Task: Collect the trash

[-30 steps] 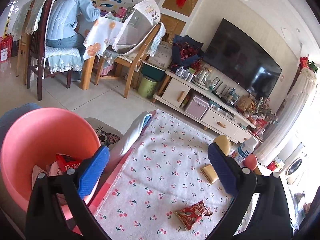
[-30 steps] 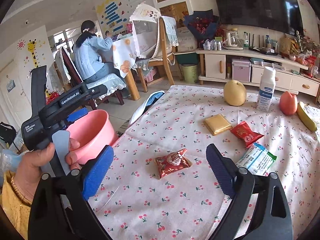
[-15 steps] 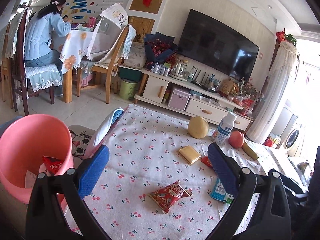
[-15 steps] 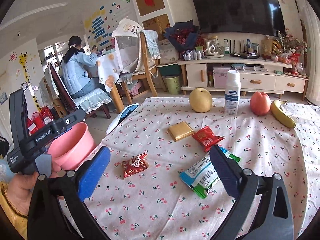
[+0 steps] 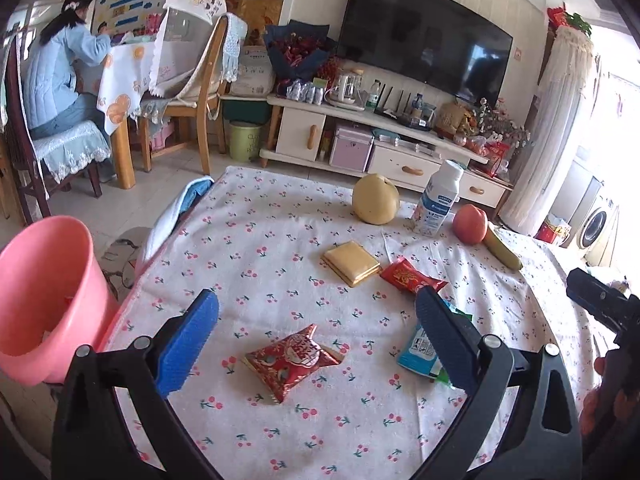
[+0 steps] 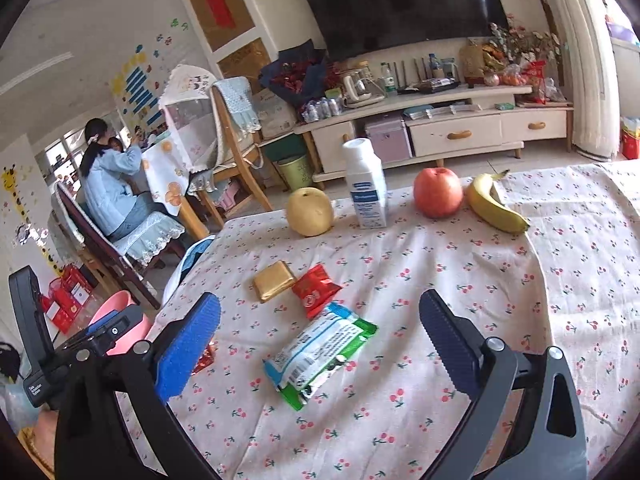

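Note:
A red snack wrapper (image 5: 291,361) lies on the cherry-print tablecloth (image 5: 280,240), between the fingers of my open, empty left gripper (image 5: 316,340). A blue-green-white packet (image 6: 320,354) lies between the fingers of my open, empty right gripper (image 6: 320,344); it also shows in the left wrist view (image 5: 420,346). A small red wrapper (image 6: 316,290) and a gold packet (image 6: 274,281) lie just beyond. The pink bin (image 5: 44,300) stands off the table's left edge.
A pear (image 6: 310,212), a white bottle (image 6: 366,184), an apple (image 6: 438,192) and a banana (image 6: 494,208) stand along the far side of the table. Beyond are a TV cabinet (image 6: 440,128), chairs and a seated person (image 5: 60,76).
My left gripper has swung right from over the pink bin to over the table and the red snack wrapper. My right gripper has moved right, from the red wrapper to the blue-green packet.

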{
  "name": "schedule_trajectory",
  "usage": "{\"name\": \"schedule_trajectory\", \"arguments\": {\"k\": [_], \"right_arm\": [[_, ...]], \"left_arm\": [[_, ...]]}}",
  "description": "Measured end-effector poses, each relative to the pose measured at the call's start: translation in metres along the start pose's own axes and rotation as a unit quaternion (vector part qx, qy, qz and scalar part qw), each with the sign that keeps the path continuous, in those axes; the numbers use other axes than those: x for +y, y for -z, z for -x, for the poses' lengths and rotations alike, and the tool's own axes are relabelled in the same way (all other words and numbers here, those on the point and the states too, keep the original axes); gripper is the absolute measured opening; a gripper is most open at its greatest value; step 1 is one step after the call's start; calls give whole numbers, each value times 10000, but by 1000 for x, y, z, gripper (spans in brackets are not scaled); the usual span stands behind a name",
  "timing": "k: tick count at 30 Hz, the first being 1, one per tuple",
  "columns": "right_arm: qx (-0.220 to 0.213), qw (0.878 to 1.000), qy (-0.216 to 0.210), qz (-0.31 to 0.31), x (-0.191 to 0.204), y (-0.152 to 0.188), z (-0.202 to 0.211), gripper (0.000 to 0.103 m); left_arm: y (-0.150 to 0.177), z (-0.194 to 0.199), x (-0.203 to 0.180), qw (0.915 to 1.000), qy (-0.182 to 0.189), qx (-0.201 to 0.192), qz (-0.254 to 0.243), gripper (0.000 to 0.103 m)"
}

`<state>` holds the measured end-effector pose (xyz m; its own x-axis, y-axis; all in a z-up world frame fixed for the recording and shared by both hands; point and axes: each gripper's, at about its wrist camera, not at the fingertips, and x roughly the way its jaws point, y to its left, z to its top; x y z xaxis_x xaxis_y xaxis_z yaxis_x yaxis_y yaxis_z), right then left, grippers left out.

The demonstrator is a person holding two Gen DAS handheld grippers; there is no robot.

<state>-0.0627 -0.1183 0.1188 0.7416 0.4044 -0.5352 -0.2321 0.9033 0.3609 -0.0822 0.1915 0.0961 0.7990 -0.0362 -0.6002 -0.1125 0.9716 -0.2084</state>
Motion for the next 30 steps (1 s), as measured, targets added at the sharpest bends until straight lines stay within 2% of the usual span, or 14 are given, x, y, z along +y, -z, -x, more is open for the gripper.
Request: {"name": "schedule_trajectory", "arguments": {"k": [6, 8, 11, 13, 16, 21, 23, 25, 26, 30], "right_arm": [[-24, 9983, 449, -362, -44, -13, -4, 98], [-17, 9983, 453, -378, -51, -16, -6, 98], [2, 9987, 463, -236, -54, -20, -10, 98], [34, 9989, 458, -97, -53, -20, -15, 98], [155, 9993, 340, 40, -51, -19, -24, 98], [369, 9992, 94, -83, -53, -18, -39, 98], [445, 9989, -39, -171, -56, -17, -43, 98], [429, 9988, -84, -204, -57, -17, -43, 98], [425, 9988, -95, -217, -58, -18, -42, 98], [464, 9982, -131, -366, -64, -18, -39, 98]], "left_arm": [[-14, -69, -29, 9964, -70, 692, 475, 99], [-19, -95, -39, 9943, -124, 882, 593, 99], [-27, -132, -52, 9903, -420, 1143, 663, 95], [-32, -152, -57, 9881, -454, 1284, 716, 93], [-38, -181, -60, 9820, -751, 1576, 727, 91], [-41, -207, -52, 9743, -1056, 1779, 891, 83], [-40, -215, -53, 9725, -1151, 1851, 827, 76], [-39, -221, -55, 9721, -1205, 1862, 767, 72], [-39, -221, -57, 9733, -1239, 1800, 710, 66], [-38, -221, -62, 9748, -1300, 1742, 499, 62]]}}
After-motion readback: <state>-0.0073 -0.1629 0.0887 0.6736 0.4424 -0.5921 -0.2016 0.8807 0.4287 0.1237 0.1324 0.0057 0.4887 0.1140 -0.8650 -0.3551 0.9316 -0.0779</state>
